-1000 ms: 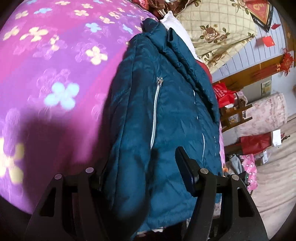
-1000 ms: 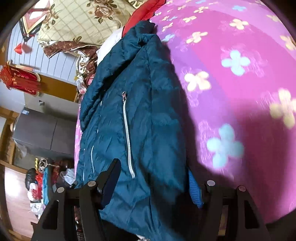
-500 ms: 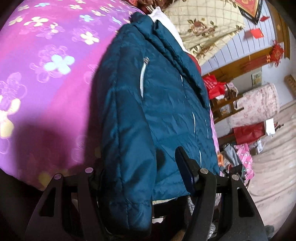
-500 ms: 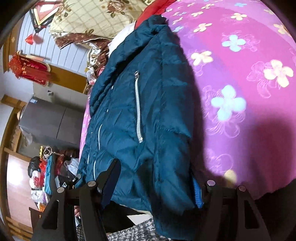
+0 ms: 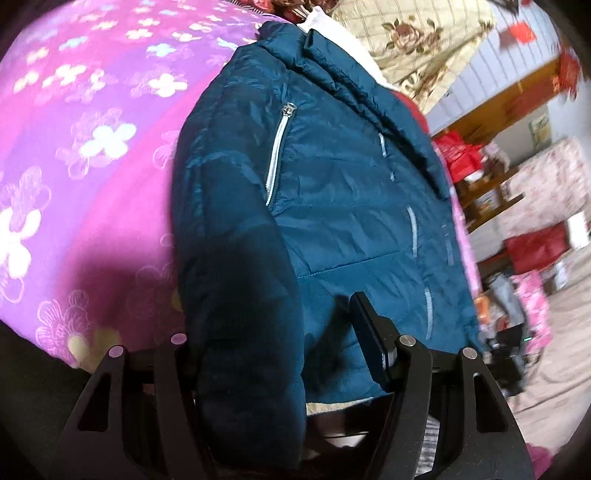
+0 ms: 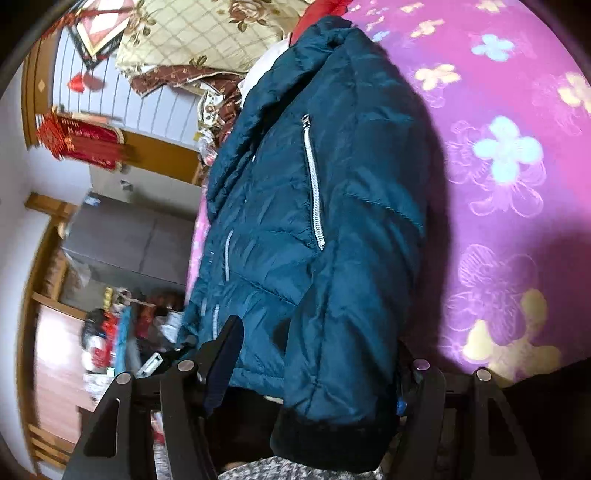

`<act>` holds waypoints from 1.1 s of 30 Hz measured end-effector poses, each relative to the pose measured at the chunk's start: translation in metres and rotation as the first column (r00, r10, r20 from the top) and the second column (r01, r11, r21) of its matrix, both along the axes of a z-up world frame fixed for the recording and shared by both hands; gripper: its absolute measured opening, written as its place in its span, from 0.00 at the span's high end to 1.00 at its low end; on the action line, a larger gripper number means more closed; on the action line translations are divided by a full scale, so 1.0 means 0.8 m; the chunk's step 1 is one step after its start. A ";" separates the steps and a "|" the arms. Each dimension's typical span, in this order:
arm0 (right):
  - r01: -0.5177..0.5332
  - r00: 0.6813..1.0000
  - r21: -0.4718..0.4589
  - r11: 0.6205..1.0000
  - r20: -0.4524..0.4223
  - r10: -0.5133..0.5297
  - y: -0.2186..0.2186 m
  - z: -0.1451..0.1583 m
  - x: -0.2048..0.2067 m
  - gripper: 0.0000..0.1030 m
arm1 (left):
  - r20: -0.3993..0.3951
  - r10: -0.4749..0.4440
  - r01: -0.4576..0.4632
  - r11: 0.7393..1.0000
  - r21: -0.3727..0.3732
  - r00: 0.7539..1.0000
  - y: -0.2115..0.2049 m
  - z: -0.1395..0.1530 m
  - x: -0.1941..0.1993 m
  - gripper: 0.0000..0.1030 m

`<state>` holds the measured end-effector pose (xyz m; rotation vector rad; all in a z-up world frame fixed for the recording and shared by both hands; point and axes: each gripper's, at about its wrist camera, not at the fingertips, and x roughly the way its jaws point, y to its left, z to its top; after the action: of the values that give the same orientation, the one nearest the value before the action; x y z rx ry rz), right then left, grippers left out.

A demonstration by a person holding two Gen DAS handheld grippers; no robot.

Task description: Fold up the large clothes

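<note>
I have the blue jacket [image 5: 332, 206] lying lengthwise on the purple flowered bedspread [image 5: 92, 155], collar at the far end by the pillow [image 6: 207, 33], hem hanging over the near edge of the bed toward me. My left gripper [image 5: 280, 350] has the jacket's folded-in sleeve and side bunched between its fingers; the far pad is buried in the fabric, so I read it as pinching the padding, though I cannot see the contact itself. My right gripper [image 6: 317, 369] has the other sleeve and cuff between its fingers in the same way, one pad hidden, and I judge it a grip on thick cloth too.

To fold well from here, I would keep both grips level with each other, lift the hem clear of the bed edge, and carry it toward the collar so the crease runs straight across. The slippery padding could slide out.
</note>
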<state>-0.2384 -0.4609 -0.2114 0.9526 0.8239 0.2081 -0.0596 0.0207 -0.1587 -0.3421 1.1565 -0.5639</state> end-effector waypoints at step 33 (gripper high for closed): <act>0.039 0.970 -0.250 0.967 0.242 0.023 0.004 0.187 -0.006 0.79 | 0.369 0.130 -0.160 0.986 0.053 0.920 0.002 0.180 -0.023 0.87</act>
<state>-0.2435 -0.4578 -0.0622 0.6738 0.6032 0.2025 -0.0776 0.0225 -0.0146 -0.2364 0.7841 -0.4250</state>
